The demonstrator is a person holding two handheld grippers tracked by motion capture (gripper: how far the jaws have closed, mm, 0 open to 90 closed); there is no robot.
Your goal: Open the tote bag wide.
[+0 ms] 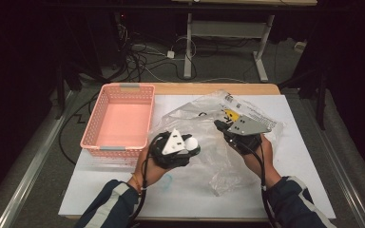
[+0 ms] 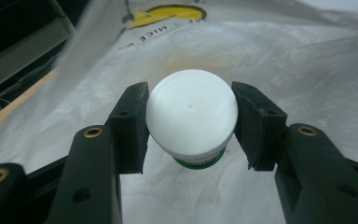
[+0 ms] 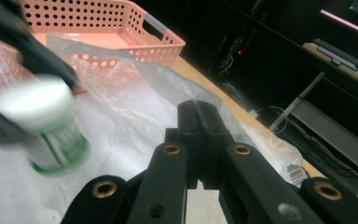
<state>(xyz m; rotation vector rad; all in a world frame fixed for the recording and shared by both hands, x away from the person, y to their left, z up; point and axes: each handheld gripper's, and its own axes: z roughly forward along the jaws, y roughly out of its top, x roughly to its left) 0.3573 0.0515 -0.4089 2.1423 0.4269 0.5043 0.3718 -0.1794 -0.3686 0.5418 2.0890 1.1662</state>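
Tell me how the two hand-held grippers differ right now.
The left hand-held gripper has its jaws spread around a white-capped bottle, gripping it at the cap; the right hand-held gripper has its jaws pressed together, seemingly pinching the clear plastic bag. The left sits nearer the pink basket, the right farther away. Both have black jaws and hover over the bag.

Pink basket with hole-pattern walls, grey handle strips. Clear plastic bag with yellow patch and black print. White-capped bottle, green base band, green-and-white label. Black tongs with brass screws. White sheet on tan wood table. Navy sleeves, white stripes.
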